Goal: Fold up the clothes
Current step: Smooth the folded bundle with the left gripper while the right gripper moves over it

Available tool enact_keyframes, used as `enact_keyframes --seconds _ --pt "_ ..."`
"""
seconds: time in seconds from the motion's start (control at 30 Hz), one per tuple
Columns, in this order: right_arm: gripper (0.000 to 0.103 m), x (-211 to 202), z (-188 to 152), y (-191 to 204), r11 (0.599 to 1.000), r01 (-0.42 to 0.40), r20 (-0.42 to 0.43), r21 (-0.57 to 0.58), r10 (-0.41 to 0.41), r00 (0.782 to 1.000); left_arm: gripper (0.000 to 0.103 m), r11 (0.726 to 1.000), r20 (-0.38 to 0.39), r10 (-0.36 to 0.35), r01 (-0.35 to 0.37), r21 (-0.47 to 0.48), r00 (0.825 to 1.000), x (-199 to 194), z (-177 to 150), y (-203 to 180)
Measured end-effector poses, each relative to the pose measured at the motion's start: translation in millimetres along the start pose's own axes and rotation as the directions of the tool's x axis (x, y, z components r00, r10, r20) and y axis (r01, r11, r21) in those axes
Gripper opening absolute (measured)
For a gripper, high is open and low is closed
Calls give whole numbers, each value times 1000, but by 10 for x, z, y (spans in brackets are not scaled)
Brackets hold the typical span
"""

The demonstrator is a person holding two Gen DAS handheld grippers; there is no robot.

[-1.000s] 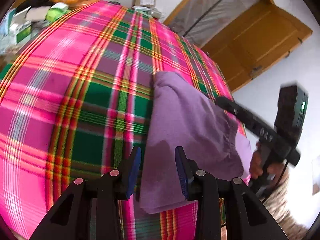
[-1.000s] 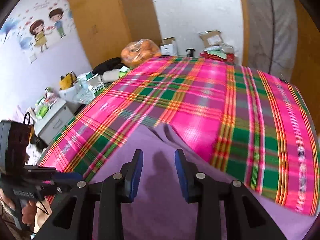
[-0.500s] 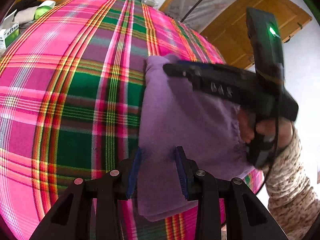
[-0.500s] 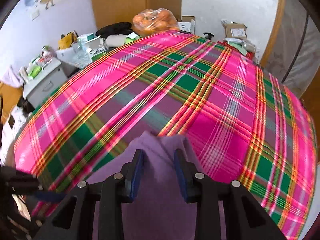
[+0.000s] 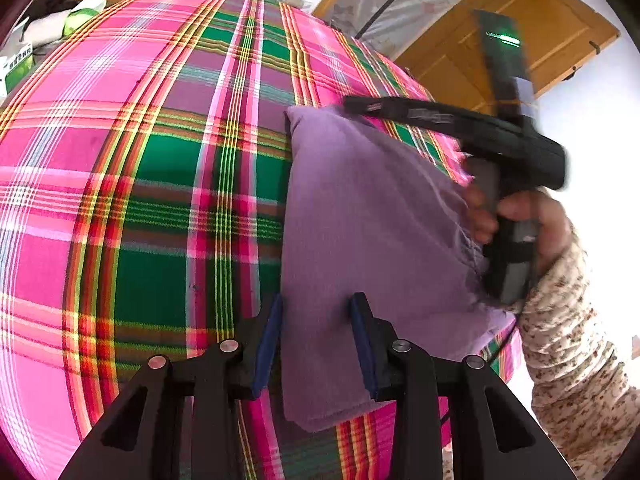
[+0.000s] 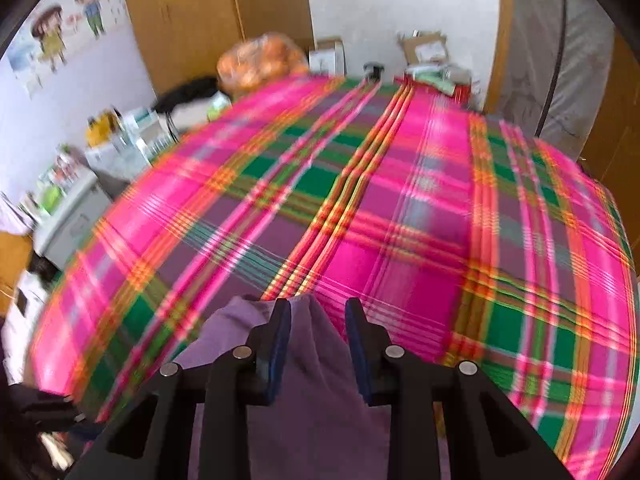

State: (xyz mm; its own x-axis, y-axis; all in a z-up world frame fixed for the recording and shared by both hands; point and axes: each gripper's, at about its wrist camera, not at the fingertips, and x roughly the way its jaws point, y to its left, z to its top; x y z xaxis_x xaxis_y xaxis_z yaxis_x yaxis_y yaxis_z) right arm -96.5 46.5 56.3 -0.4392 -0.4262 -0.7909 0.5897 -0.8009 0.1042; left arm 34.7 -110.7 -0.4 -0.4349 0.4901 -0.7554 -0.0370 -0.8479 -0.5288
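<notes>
A folded purple garment (image 5: 360,220) lies on the plaid cloth (image 5: 140,180) near its right edge. The left tool (image 5: 316,344) hovers released over its near end; the right tool (image 6: 318,344), fingers likewise apart, sits over its far corner.

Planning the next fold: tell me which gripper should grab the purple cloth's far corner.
Right. The right gripper is open with its fingertips at the purple cloth's far corner. The left gripper, also open, sits over the near end.
</notes>
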Motion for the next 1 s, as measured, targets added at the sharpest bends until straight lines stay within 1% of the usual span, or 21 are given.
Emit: enact_keyframes --seconds 0.1,0.17,0.27,0.33,0.43,0.5,0.53,0.6,0.63,0.77,0.83,0.93,1.0 --pt "30 -328 -116 -82 1000 -16 50 26 15 999 36 1000 -2 -4 4 3 1000 -21 -49 -4" --pt "30 -553 -352 -52 1000 -17 69 12 16 997 37 1000 -5 -8 9 3 1000 -27 -74 -6" --pt "30 -723 -711 -46 1000 0 76 31 -2 997 37 1000 -8 -7 8 6 1000 5 -62 -10" --pt "30 -769 -917 -40 998 -1 73 56 -3 997 37 1000 -9 -2 2 12 1000 -70 -136 6" --pt "30 -819 -1224 -1 996 10 66 91 -16 998 37 1000 -11 16 -16 20 1000 -75 -174 -37" --pt "30 -810 -1425 58 995 27 58 93 -32 998 37 999 -12 23 -23 25 1000 -88 -204 -49" --pt "28 -819 -1524 86 995 53 57 84 -58 997 36 999 -12 25 -25 27 1000 -96 -220 -53" --pt "28 -886 -1691 224 992 127 102 26 -129 986 36 999 -12 32 -31 36 999 -97 -249 -75" --pt "28 -905 -1729 267 989 148 113 8 -148 983 37 999 -13 36 -36 40 999 -98 -262 -86" --pt "27 -967 -1671 354 981 192 108 -11 -190 976 37 997 -19 56 -55 48 998 -142 -302 -117" --pt "27 -1047 -1634 394 986 165 160 -1 -163 974 37 997 -11 62 -61 51 998 -181 -313 -140" --pt "27 -993 -1613 474 994 108 163 -5 -106 981 37 996 22 64 -66 57 998 -249 -328 -198" --pt "27 -874 -1683 501 996 85 124 13 -86 989 37 994 38 81 -83 73 996 -272 -348 -243"
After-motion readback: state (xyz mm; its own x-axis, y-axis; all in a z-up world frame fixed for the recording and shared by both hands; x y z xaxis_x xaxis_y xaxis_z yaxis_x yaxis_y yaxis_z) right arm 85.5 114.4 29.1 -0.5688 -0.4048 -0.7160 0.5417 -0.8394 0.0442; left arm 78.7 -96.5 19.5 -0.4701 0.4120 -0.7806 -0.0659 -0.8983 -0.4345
